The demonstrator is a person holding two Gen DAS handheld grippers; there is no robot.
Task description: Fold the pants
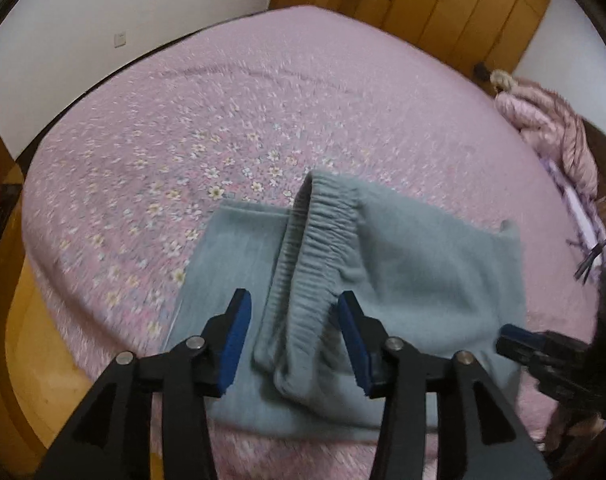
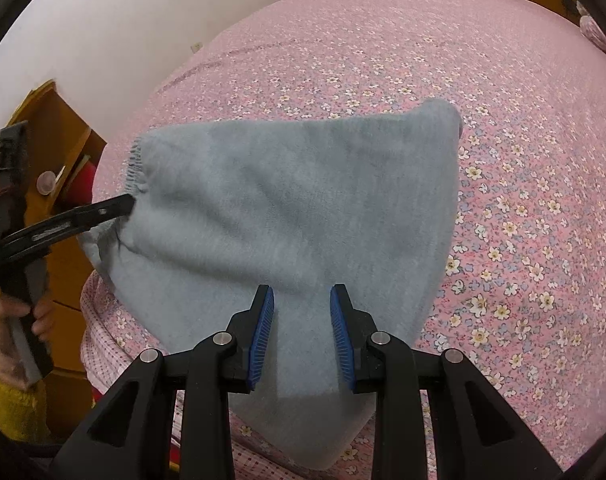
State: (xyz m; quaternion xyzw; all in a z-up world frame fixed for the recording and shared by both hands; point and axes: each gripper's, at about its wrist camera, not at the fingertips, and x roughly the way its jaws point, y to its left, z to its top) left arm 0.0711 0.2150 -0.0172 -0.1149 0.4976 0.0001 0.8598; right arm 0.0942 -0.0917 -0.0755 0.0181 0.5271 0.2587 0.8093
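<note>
Fleece-soft grey-blue pants lie folded on a pink bedspread printed with small flowers, near its front edge, their ribbed elastic waistband doubled into a long puckered ridge. One left gripper straddles that ridge; its two blue ridged pads stand apart on either side and do not press it. One right gripper hovers over the plain fuzzy cloth, its jaws apart with nothing pinched between them. A hand in a yellow knit sleeve grasps the left tool's handle.
</note>
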